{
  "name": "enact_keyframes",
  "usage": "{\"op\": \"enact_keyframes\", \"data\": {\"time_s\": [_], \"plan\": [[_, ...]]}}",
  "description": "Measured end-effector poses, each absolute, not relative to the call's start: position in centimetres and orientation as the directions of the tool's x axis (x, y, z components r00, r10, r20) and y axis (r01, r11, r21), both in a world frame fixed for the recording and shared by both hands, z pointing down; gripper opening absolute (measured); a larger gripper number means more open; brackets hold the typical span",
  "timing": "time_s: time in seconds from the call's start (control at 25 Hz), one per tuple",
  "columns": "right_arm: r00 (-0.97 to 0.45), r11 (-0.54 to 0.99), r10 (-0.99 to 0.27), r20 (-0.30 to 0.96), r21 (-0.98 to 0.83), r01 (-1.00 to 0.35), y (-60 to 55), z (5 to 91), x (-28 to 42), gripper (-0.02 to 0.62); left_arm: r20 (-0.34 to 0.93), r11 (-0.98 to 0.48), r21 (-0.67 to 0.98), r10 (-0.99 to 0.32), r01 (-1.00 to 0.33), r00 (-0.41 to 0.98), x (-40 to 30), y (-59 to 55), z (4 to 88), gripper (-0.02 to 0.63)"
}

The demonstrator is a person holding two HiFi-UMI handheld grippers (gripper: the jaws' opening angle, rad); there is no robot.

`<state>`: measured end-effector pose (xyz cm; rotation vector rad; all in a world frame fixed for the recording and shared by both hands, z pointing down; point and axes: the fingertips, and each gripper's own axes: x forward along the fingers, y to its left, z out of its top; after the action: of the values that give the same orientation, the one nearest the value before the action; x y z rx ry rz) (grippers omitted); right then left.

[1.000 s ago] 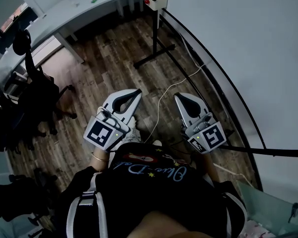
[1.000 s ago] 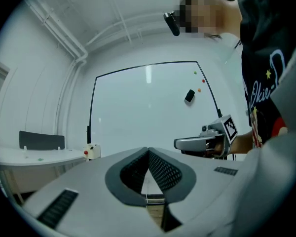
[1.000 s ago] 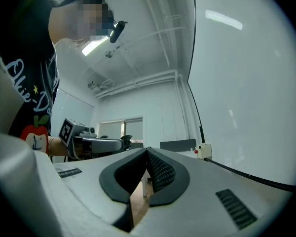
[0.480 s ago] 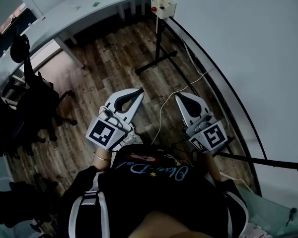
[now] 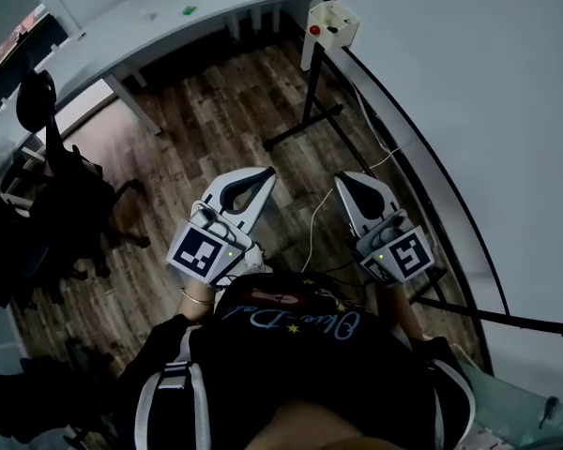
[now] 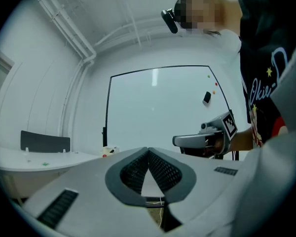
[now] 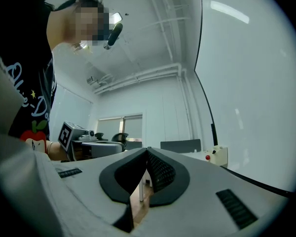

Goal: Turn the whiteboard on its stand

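Close below the person's chest, the left hand-held gripper (image 5: 262, 176) and the right hand-held gripper (image 5: 347, 182) are held side by side over the wooden floor (image 5: 197, 129), apart from each other, each with its jaws pressed together on nothing; a white cable (image 5: 311, 216) runs along the floor between them; on the right the whiteboard (image 5: 469, 92) stands near, its black-framed edge passing diagonally beside the right hand-held gripper, touched by neither; farther on, the stand (image 5: 311, 92) shows a black post and foot, with a pale box (image 5: 332, 22) bearing a red button at the post; bare floor lies ahead and leftward, bounded by black chairs (image 5: 56, 195) and a white worktop (image 5: 169, 22).
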<state>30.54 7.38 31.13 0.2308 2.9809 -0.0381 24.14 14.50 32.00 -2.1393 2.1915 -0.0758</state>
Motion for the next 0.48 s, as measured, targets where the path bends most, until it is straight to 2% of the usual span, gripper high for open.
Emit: {"op": "enact_keyframes", "data": {"time_s": [0.48], "plan": [[-0.978, 0.989, 0.146, -0.149, 0.014, 0.145, 9.6, 30.5, 21.6, 0.034, -0.019, 0.048, -0.082, -0.999, -0.995, -0.047, 15.4, 17.6, 32.1, 0.020]]}}
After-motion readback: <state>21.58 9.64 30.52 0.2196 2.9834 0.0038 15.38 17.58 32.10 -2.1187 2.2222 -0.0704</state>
